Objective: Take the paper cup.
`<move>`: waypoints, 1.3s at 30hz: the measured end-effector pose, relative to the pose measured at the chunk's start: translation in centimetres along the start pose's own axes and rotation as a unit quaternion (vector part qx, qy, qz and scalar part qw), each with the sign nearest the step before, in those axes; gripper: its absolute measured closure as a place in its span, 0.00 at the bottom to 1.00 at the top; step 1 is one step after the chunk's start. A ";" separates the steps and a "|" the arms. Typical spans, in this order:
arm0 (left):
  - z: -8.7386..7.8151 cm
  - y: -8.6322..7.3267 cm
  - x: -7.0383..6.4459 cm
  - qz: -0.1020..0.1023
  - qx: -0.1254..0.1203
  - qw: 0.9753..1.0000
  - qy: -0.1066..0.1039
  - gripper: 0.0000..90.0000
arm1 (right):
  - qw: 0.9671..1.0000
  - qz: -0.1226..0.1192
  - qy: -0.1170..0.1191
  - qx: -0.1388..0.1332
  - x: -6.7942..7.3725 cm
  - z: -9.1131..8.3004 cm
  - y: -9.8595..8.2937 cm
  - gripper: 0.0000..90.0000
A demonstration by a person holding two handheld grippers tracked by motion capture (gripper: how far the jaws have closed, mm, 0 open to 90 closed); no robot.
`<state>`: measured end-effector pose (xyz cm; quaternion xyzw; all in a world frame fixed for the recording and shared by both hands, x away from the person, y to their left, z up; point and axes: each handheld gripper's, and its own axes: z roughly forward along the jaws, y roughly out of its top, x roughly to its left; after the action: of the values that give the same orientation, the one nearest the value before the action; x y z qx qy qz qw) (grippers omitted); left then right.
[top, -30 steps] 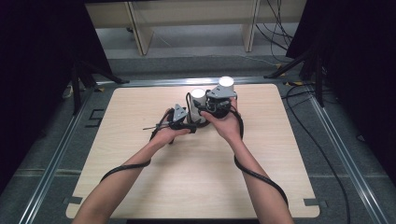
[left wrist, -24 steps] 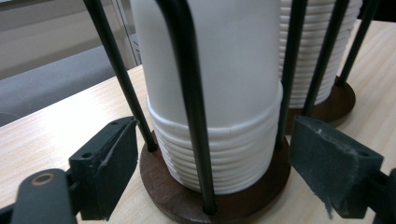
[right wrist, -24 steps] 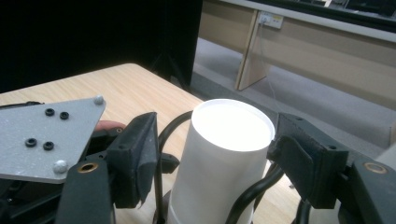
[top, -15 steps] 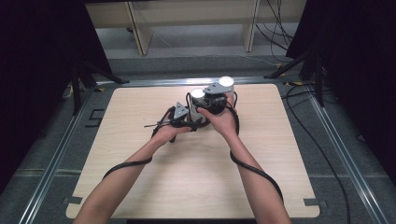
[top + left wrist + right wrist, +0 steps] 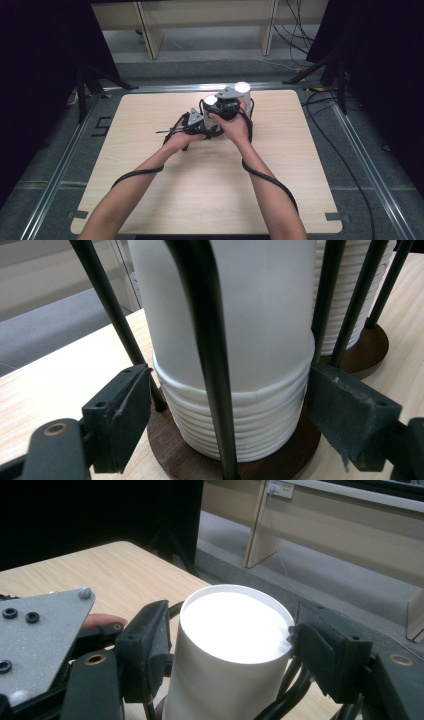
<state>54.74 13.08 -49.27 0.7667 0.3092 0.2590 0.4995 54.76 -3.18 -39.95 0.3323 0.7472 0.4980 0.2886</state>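
Two stacks of white paper cups stand in black wire holders on round brown bases. My left gripper (image 5: 205, 121) (image 5: 230, 422) grips the near stack (image 5: 210, 101) (image 5: 240, 340) low down, one jaw against the nested rims, the other by a wire rod. Up at that stack's top cup (image 5: 235, 625), my right gripper (image 5: 220, 104) (image 5: 230, 640) is shut, one pad on each side of the rim. The second stack (image 5: 242, 88) (image 5: 350, 295) stands just behind. Beside the top cup in the right gripper view, the grey plate (image 5: 40, 630) of the left gripper shows.
Both holders stand at the far middle of the light wooden table (image 5: 210, 190). The near holder's brown base (image 5: 167, 442) sits under my left jaws. Black cables (image 5: 270, 180) trail from both grippers along the forearms. Beyond the far edge are table legs (image 5: 150, 30).
Both hands and grippers have shifted slightly left at the near stack. The cups and holders stay where they were.
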 end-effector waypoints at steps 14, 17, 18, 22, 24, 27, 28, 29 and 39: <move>0.2 0.1 0.2 -0.027 -0.003 1.000 -0.009 0.22 | 1.000 -0.005 -0.007 0.008 0.1 0.9 0.2 0.36; 0.2 0.1 0.2 -0.029 -0.001 1.000 -0.007 0.22 | 1.000 0.000 -0.008 0.011 0.2 1.1 0.2 0.36; 0.2 0.1 0.2 -0.028 -0.001 1.000 -0.008 0.23 | 1.000 -0.004 -0.011 0.009 0.2 1.3 0.1 0.36; 0.1 0.1 0.4 -0.026 0.003 1.000 -0.009 0.23 | 1.000 0.002 -0.011 0.017 0.2 1.3 0.1 0.36; 0.1 0.1 0.4 -0.026 0.003 1.000 -0.009 0.23 | 1.000 0.000 -0.013 0.017 0.3 1.5 0.1 0.37; 0.1 0.1 0.4 -0.026 0.003 1.000 -0.009 0.23 | 1.000 0.003 -0.014 0.017 0.3 1.5 0.1 0.37; 0.2 0.1 0.4 -0.027 0.003 1.000 -0.010 0.23 | 1.000 0.001 -0.016 0.014 0.2 1.5 0.1 0.37; 0.2 0.1 0.4 -0.027 0.003 1.000 -0.010 0.23 | 1.000 0.001 -0.016 0.013 0.2 1.5 0.1 0.38; 0.4 0.2 0.5 -0.032 0.004 0.999 -0.015 0.21 | 1.000 0.005 -0.012 0.014 0.1 1.5 0.2 0.38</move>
<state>55.43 13.15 -49.21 0.7620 0.3275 0.2303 0.5090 55.87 -2.19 -40.31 0.3463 0.7489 0.4847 0.2903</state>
